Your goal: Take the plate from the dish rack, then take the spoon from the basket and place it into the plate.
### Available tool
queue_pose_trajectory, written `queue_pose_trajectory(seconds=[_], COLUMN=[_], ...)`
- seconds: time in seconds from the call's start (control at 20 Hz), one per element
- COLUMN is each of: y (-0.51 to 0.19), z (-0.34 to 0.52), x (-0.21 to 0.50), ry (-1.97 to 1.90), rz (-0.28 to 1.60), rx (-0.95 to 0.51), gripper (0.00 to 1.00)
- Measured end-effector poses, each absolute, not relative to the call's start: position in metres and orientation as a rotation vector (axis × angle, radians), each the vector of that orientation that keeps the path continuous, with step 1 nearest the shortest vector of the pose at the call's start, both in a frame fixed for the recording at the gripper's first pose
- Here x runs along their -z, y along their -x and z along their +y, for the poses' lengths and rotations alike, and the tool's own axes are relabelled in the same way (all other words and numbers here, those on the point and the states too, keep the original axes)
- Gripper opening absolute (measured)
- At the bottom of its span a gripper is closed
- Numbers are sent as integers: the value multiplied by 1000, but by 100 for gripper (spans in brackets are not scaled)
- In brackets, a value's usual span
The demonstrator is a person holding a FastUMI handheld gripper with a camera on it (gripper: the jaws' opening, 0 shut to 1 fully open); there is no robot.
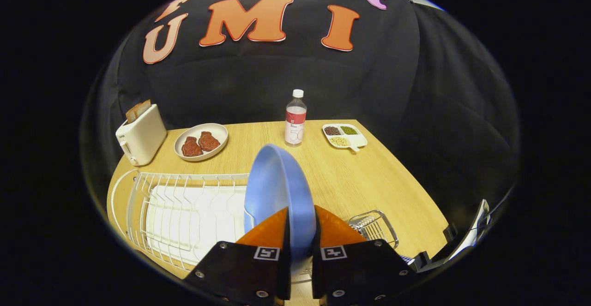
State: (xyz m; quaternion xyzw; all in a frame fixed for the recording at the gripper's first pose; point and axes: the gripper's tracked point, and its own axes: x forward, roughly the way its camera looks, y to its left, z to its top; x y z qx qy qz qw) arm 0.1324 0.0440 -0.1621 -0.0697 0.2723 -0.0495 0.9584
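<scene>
Hand-held gripper (302,232): fingers drawn close and clamped on the lower edge of the plate, one finger against each face.

Plate (277,190): blue, held on edge between the fingers, nearly upright and leaning a little; its upper part rose ahead of the fingertips. It stood at the right end of the dish rack; whether its lower edge touched the wires could not be told.

Dish rack (184,209): white wire, with a white tray beneath, on the bench just to the left of the fingers.

Basket (375,226): small, wire, on the bench just right of the fingers, partly hidden behind the right finger. Contents could not be made out.

Bench (360,181): light wood, carrying all items.

Bottle (295,119): clear, white cap, red label, upright beyond the plate near the far edge.

Sectioned dish (345,136): white, holding dark, green and pale grains in separate compartments, right of the bottle.

Round dish (201,141): pale, holding two reddish-brown pieces, left of the bottle.

Toaster (141,135): white, with a slice of bread standing in its slot, at the far left corner.
</scene>
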Motion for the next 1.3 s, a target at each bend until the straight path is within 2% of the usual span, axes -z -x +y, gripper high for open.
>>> queue_pose_trajectory(seconds=[0.05, 0.7, 1.3], y=[-132, -124, -22], z=[46, 45, 47], x=[159, 111, 102], ry=[155, 160, -103], rz=[546, 448, 487], rx=[105, 158, 61], gripper=[16, 15, 15])
